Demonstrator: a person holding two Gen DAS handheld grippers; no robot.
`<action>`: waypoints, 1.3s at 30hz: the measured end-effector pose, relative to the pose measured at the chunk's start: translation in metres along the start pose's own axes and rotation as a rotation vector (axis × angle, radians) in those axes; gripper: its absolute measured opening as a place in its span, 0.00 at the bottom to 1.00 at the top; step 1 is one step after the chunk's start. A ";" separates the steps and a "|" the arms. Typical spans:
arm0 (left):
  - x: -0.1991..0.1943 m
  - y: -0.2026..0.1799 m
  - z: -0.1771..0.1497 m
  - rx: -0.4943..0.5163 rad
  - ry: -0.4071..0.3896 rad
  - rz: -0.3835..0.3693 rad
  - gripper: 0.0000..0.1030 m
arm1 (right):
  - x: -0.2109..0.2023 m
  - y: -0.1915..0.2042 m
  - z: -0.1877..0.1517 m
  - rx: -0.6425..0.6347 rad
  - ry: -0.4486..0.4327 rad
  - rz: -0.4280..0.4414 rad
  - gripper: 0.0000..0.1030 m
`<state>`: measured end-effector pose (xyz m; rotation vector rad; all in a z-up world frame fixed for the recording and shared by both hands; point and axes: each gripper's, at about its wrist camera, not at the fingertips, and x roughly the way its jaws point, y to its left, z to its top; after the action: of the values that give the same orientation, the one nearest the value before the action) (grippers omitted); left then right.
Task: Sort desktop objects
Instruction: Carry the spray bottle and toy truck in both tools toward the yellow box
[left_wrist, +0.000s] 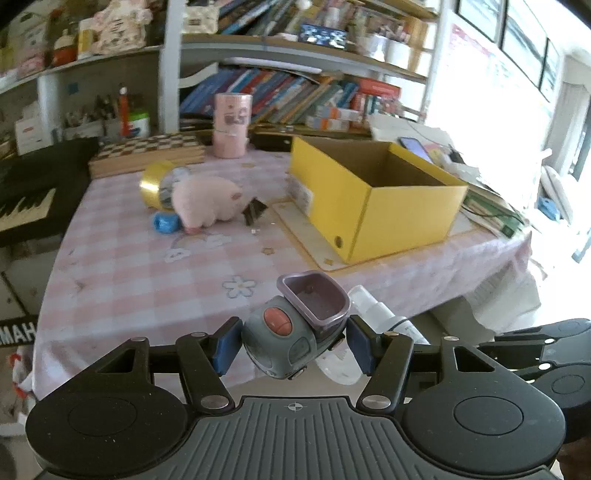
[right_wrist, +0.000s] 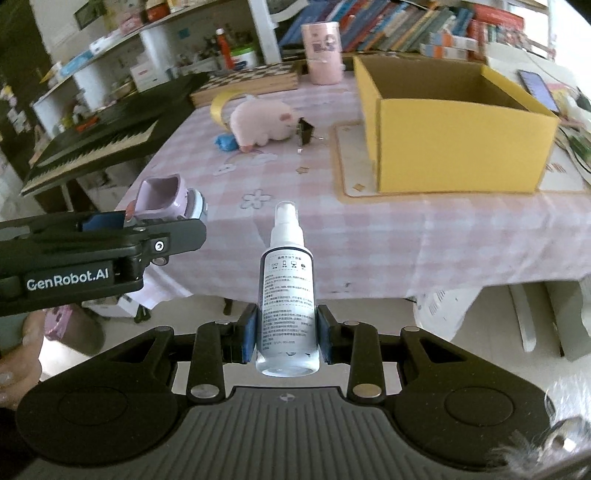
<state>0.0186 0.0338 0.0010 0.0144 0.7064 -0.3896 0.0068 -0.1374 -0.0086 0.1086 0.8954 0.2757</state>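
Note:
My left gripper (left_wrist: 291, 345) is shut on a grey toy truck (left_wrist: 284, 339) with a purple bucket, held off the table's near edge; it also shows in the right wrist view (right_wrist: 162, 199). My right gripper (right_wrist: 286, 334) is shut on a clear spray bottle (right_wrist: 288, 280), nozzle pointing forward, short of the table. An open yellow box (right_wrist: 458, 147) stands on the pink checked tablecloth (right_wrist: 295, 206) at the right. A pink plush pig (left_wrist: 207, 201), a blue object (left_wrist: 164, 223), a yellow tape roll (left_wrist: 157, 182) and a black binder clip (left_wrist: 255, 210) lie at mid-table.
A pink cylinder (left_wrist: 232, 125) and a chessboard box (left_wrist: 147, 153) stand at the table's back. A keyboard piano (right_wrist: 96, 144) is left of the table. Bookshelves line the back wall. A phone (right_wrist: 537, 88) lies behind the box.

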 end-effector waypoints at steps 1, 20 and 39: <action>0.000 -0.002 0.000 0.009 0.001 -0.008 0.59 | -0.002 -0.002 -0.002 0.011 -0.002 -0.006 0.30; 0.015 -0.041 0.008 0.102 0.006 -0.081 0.59 | -0.018 -0.038 -0.015 0.109 -0.016 -0.068 0.30; 0.042 -0.075 0.025 0.171 0.035 -0.102 0.59 | -0.019 -0.082 -0.005 0.180 -0.015 -0.074 0.30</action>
<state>0.0368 -0.0536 0.0024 0.1472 0.7088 -0.5477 0.0077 -0.2210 -0.0143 0.2433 0.9060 0.1249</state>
